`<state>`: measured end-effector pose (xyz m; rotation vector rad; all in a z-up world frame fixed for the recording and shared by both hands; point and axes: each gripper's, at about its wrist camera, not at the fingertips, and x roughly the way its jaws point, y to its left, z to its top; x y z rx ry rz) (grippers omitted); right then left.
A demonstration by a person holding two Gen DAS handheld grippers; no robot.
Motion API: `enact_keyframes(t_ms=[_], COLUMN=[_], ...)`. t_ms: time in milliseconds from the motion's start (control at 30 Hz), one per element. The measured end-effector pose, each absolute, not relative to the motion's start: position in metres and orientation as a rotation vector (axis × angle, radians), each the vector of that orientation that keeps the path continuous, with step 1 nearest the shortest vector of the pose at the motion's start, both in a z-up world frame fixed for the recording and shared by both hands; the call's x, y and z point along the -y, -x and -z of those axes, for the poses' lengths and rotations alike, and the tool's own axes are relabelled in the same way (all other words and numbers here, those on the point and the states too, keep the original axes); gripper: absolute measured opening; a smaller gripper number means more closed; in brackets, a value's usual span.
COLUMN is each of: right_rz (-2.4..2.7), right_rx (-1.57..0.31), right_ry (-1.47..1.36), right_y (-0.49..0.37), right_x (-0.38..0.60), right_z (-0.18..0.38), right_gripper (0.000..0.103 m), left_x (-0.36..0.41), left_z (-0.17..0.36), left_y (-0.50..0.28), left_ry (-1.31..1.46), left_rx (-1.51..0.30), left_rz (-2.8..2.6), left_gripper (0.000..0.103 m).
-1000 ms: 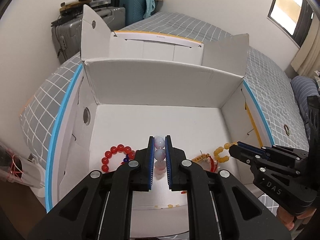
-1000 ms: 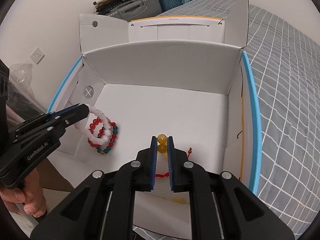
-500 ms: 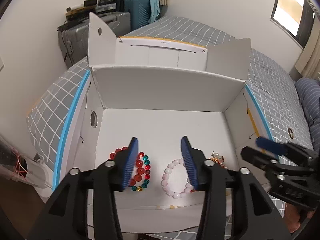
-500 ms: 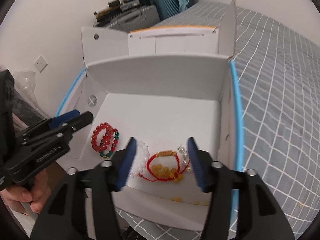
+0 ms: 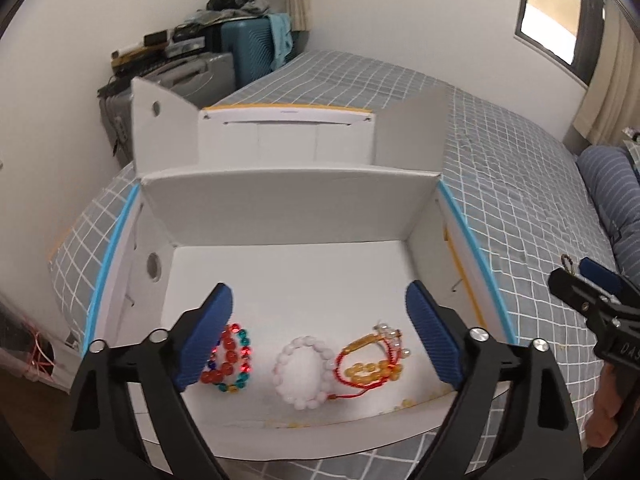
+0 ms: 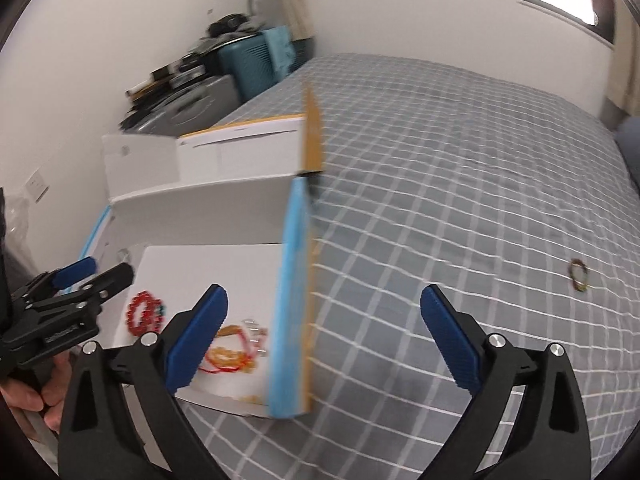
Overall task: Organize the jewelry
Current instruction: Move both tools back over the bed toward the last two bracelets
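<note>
An open white cardboard box (image 5: 288, 204) lies on the bed. On its floor lie a red and multicoloured bead bracelet (image 5: 230, 354), a pale pink bead bracelet (image 5: 305, 372) and an amber bead bracelet with red cord (image 5: 370, 362). My left gripper (image 5: 320, 320) is open and empty above them. My right gripper (image 6: 324, 320) is open and empty, over the box's blue right edge (image 6: 290, 280). A small dark bracelet (image 6: 579, 274) lies on the bedcover to the right.
The bed has a grey checked cover (image 6: 440, 160). Suitcases (image 5: 240, 56) with clutter stand against the far wall. A striped pillow (image 5: 612, 184) lies at the right. The box flaps (image 5: 160, 120) stand up behind. A plastic bag (image 5: 24, 344) sits at left.
Both grippers let go of their bracelets in the box and opened wide. The right gripper has swung right, toward the bedcover. The left one pulled back and up.
</note>
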<state>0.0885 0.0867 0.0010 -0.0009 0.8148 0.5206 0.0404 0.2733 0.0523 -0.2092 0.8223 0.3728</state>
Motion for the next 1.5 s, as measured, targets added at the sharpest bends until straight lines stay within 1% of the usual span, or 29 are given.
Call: enact_keyframes(t_ms=[300,667,800,867,1133,1333,1500], right_rz=[-0.393,-0.227,-0.195,-0.164,-0.128,-0.081,-0.072], right_rx=[-0.793,-0.818,-0.85,-0.874,-0.939,-1.016,-1.093], right_ry=[-0.015,-0.052,-0.086,-0.105,-0.118,-0.099,-0.159], right_y=[-0.095,-0.139,-0.165,-0.183,-0.222,-0.253,-0.278], right_x=[-0.019,0.078,0.115,0.138,0.171,0.182,0.193], right_z=[0.001,0.017,0.03,0.039,0.07,0.102,0.129], right_gripper=[0.094,0.094,0.094,0.094,0.094,0.085,0.076], left_x=[-0.23,-0.144,-0.105,-0.086,-0.027,0.018,0.042], left_z=[-0.058,-0.061,-0.05,-0.043,-0.02,0.013,0.038], left_y=[-0.065,-0.085,-0.088,-0.09,-0.08,-0.063,-0.048], left_ry=[0.182,0.146,0.189,0.168,0.108,0.062,0.056], left_rx=[-0.808,-0.814,-0.846,-0.873,-0.894,-0.948,-0.994], left_rz=[-0.33,-0.222,-0.157,-0.117,-0.084,-0.057,-0.016], left_gripper=[0.097,0.097,0.097,0.097,0.097,0.097,0.097])
